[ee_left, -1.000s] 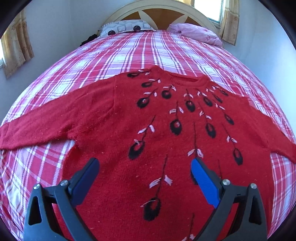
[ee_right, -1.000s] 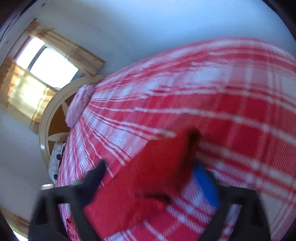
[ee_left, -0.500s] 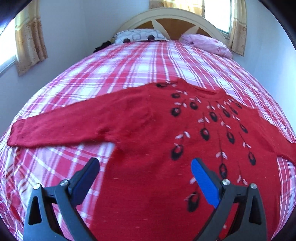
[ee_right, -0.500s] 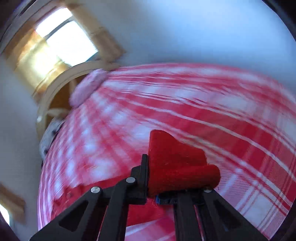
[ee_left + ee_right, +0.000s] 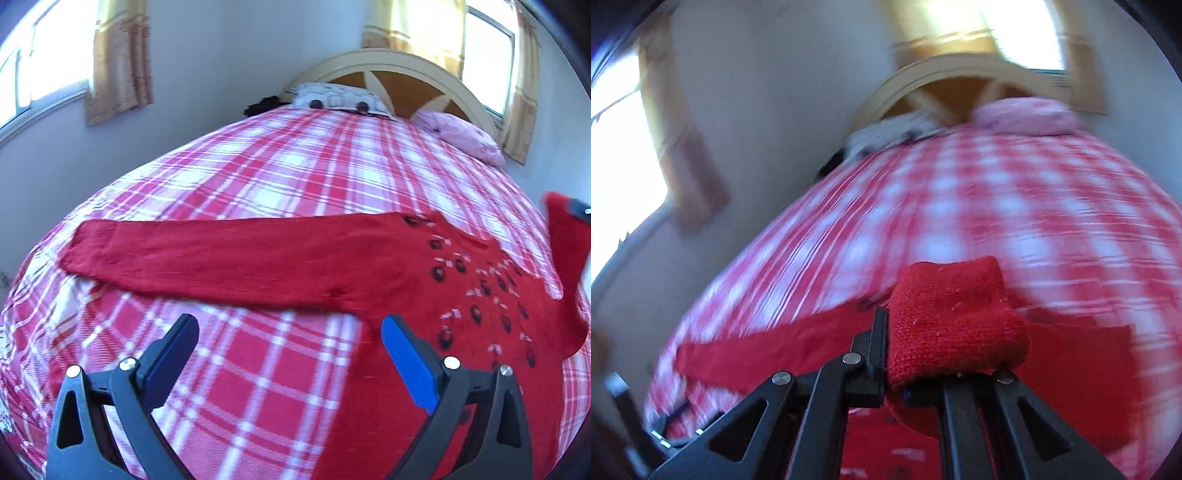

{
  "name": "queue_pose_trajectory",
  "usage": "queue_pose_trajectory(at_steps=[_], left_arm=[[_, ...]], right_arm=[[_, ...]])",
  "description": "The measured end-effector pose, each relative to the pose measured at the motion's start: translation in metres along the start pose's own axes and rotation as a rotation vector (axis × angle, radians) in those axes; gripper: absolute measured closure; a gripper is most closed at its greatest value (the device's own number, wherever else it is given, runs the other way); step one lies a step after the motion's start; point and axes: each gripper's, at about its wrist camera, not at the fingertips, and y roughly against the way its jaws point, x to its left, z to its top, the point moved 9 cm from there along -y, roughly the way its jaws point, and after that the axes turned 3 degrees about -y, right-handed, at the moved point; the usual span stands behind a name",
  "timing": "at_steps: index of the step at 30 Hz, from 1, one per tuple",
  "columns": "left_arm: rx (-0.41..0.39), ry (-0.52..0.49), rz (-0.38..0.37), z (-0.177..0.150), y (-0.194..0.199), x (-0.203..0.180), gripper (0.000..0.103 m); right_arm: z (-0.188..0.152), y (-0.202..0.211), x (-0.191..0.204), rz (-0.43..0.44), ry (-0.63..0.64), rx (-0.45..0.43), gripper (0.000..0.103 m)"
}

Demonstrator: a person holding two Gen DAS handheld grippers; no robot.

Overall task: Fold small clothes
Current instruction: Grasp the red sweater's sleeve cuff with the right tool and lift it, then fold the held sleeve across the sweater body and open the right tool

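Your left claw (image 5: 288,354) hangs wide and empty over the plaid bed (image 5: 295,177). The red sweater (image 5: 424,295) lies flat there, one sleeve (image 5: 221,254) stretched leftward. Your right claw (image 5: 897,354) is clamped on the other sleeve's cuff (image 5: 953,325), lifted off the bed.

Plaid-covered bed (image 5: 288,177), arched headboard (image 5: 399,70) — bright curtained windows (image 5: 484,40), pale walls.

right gripper (image 5: 892,354): I see its jaws closed on the cuff (image 5: 955,325) in the last second, now lifted off the plaid bed cover (image 5: 295,173) | left gripper (image 5: 290,354): it moved sideways, from above the sweater (image 5: 424,295) body to the cover below the left sleeve (image 5: 221,258)
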Motion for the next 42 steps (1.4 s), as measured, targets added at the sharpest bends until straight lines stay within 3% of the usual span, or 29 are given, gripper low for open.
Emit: queue_pose_trajectory(at_steps=[3, 6, 7, 8, 10, 11, 14, 15, 17, 20, 23, 25, 28, 31, 38, 42], left_arm=[[0.001, 0.003, 0.048, -0.003, -0.003, 0.023, 0.002], [0.007, 0.013, 0.079, -0.008, -0.005, 0.043, 0.002], [0.011, 0.019, 0.085, -0.01, -0.006, 0.05, 0.002], [0.016, 0.026, 0.089, -0.012, -0.008, 0.055, 0.002], [0.031, 0.043, 0.091, -0.015, -0.015, 0.063, 0.002], [0.037, 0.048, 0.09, -0.016, -0.017, 0.064, 0.002], [0.048, 0.051, 0.076, -0.019, -0.023, 0.062, 0.002], [0.051, 0.044, 0.069, -0.019, -0.024, 0.058, 0.002], [0.053, 0.026, 0.059, -0.02, -0.026, 0.052, 0.002], [0.054, 0.001, 0.034, -0.018, -0.026, 0.037, 0.002], [0.043, -0.022, 0.017, -0.014, -0.025, 0.025, 0.002], [0.036, -0.058, 0.021, -0.009, -0.026, 0.013, 0.002], [0.04, -0.083, 0.026, -0.005, -0.029, 0.004, 0.002], [0.038, -0.074, 0.008, -0.004, -0.031, -0.003, 0.001], [0.056, -0.085, -0.008, 0.003, -0.051, -0.03, 0.001], [0.089, -0.053, -0.014, 0.006, -0.06, -0.036, 0.001]], right_arm=[[-0.042, -0.052, 0.048, 0.03, 0.116, 0.083, 0.098], [-0.079, -0.087, 0.075, 0.072, 0.141, 0.183, 0.096], [-0.091, -0.097, 0.082, 0.112, 0.129, 0.239, 0.091], [-0.097, -0.099, 0.086, 0.155, 0.111, 0.258, 0.075], [-0.094, -0.081, 0.092, 0.267, 0.066, 0.231, 0.053], [-0.089, -0.072, 0.092, 0.304, 0.049, 0.219, 0.048], [-0.068, -0.045, 0.08, 0.349, 0.006, 0.167, 0.044], [-0.063, -0.038, 0.073, 0.334, -0.002, 0.144, 0.044], [-0.051, -0.026, 0.045, 0.221, 0.005, 0.086, 0.044], [-0.044, -0.011, -0.01, -0.028, 0.065, 0.039, 0.044], [-0.051, -0.008, -0.087, -0.181, 0.013, 0.079, 0.044], [-0.053, 0.005, -0.148, -0.281, -0.086, 0.079, 0.044], [-0.05, 0.043, -0.208, -0.317, -0.238, 0.001, 0.044], [-0.056, 0.063, -0.239, -0.313, -0.306, 0.004, 0.044], [-0.045, 0.054, -0.223, -0.38, -0.08, 0.043, 0.044], [-0.041, 0.006, -0.227, -0.408, -0.036, 0.13, 0.044]])
